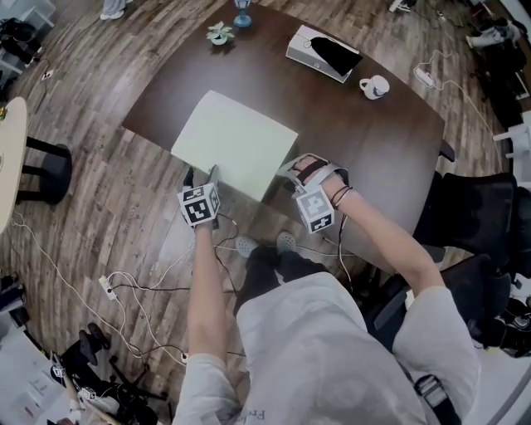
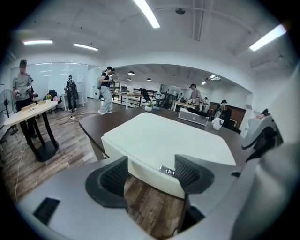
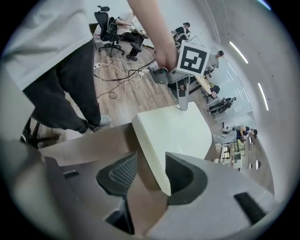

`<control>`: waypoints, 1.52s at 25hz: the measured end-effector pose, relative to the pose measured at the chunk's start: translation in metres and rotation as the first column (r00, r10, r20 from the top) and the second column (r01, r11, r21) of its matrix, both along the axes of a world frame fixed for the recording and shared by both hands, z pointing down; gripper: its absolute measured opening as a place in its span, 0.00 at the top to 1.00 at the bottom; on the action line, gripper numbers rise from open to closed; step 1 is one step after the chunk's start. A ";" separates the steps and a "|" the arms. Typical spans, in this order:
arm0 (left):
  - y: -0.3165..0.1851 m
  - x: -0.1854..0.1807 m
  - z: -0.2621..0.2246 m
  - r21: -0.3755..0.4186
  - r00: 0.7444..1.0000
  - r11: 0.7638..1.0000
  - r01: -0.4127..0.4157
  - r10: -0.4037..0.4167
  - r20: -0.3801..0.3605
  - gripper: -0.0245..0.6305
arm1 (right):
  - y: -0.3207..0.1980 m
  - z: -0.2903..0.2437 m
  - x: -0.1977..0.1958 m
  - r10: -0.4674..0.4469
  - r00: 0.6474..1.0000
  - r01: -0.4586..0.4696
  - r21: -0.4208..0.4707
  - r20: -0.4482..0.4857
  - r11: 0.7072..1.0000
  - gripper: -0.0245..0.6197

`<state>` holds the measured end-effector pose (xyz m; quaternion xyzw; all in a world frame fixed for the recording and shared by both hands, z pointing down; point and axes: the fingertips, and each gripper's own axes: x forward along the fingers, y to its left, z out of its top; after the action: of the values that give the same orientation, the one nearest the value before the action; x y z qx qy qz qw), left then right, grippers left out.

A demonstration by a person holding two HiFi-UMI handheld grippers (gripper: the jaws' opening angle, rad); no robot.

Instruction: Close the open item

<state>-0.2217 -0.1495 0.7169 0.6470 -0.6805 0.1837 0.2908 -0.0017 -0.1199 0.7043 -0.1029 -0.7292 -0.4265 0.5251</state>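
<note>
A pale green laptop lies flat with its lid down near the front edge of the dark brown table. My left gripper is at the laptop's front left corner. In the left gripper view the laptop's front edge stands just past the left gripper, whose jaws are apart and hold nothing. My right gripper is at the front right corner. In the right gripper view the right gripper straddles the laptop's edge, with a gap on one side.
At the table's far side lie a grey case with a black item, a white mug, a small plant and a blue vase. Black office chairs stand right. Cables trail over the wooden floor.
</note>
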 end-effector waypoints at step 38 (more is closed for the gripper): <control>0.148 0.150 -0.145 0.279 0.996 0.956 0.093 -0.090 -0.026 0.50 | 0.064 -0.127 0.055 0.920 0.094 -0.277 -0.878 0.380 0.390 0.68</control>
<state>-0.0715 -0.0011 0.5715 0.6506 -0.7269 0.0680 0.2090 0.0531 -0.0559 0.5768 0.3044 -0.9322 0.1340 0.1430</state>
